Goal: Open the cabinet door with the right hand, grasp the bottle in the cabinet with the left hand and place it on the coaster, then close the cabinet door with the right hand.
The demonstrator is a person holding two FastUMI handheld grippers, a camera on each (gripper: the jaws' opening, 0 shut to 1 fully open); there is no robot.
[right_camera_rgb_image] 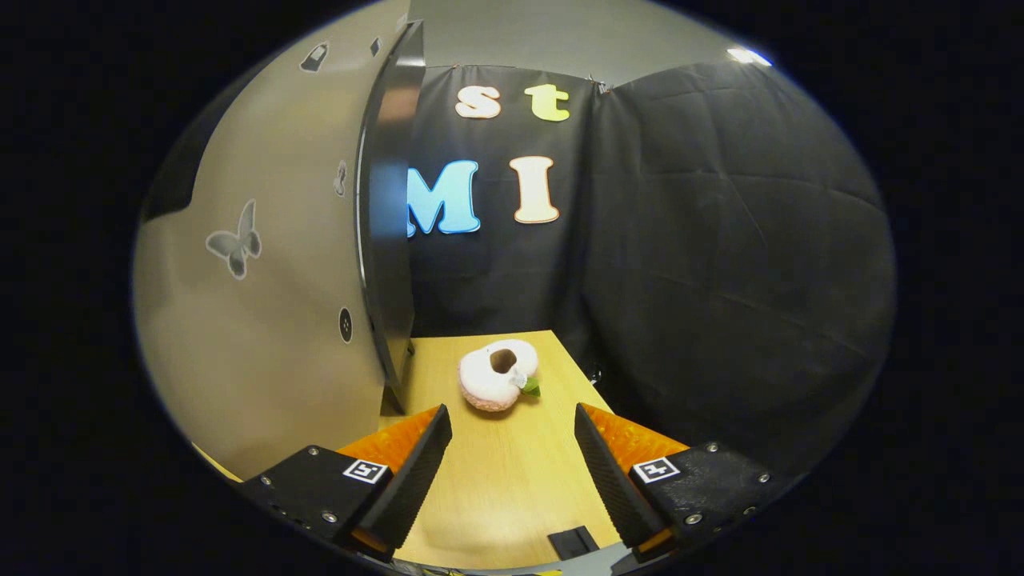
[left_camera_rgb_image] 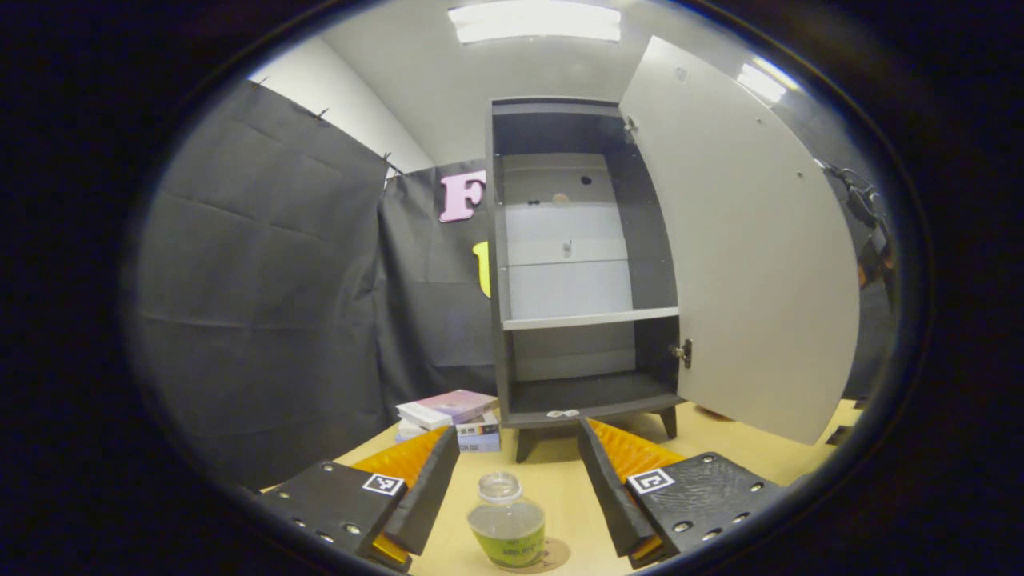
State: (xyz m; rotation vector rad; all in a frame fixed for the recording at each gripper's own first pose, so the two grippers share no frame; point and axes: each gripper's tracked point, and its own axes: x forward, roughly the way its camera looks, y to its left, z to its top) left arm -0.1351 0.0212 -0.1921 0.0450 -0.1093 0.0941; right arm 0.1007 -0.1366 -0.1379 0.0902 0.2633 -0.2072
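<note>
In the left gripper view a small clear bottle (left_camera_rgb_image: pixel 506 520) with a green label stands upright on a round brown coaster (left_camera_rgb_image: pixel 556 554) on the wooden table. My left gripper (left_camera_rgb_image: pixel 512 488) is open, its fingers either side of the bottle and apart from it. Behind stands the dark cabinet (left_camera_rgb_image: pixel 580 264), shelves bare, with its grey door (left_camera_rgb_image: pixel 744 248) swung wide to the right. In the right gripper view my right gripper (right_camera_rgb_image: pixel 512 456) is open over the table with nothing between its fingers. The cabinet door (right_camera_rgb_image: pixel 264 264), with butterfly decals, rises close at its left.
A stack of books and small boxes (left_camera_rgb_image: pixel 452 420) lies left of the cabinet's foot. A pink and white plush ring (right_camera_rgb_image: pixel 496 374) rests on the table ahead of the right gripper. The table's right edge (right_camera_rgb_image: pixel 584 376) meets the black cloth wall.
</note>
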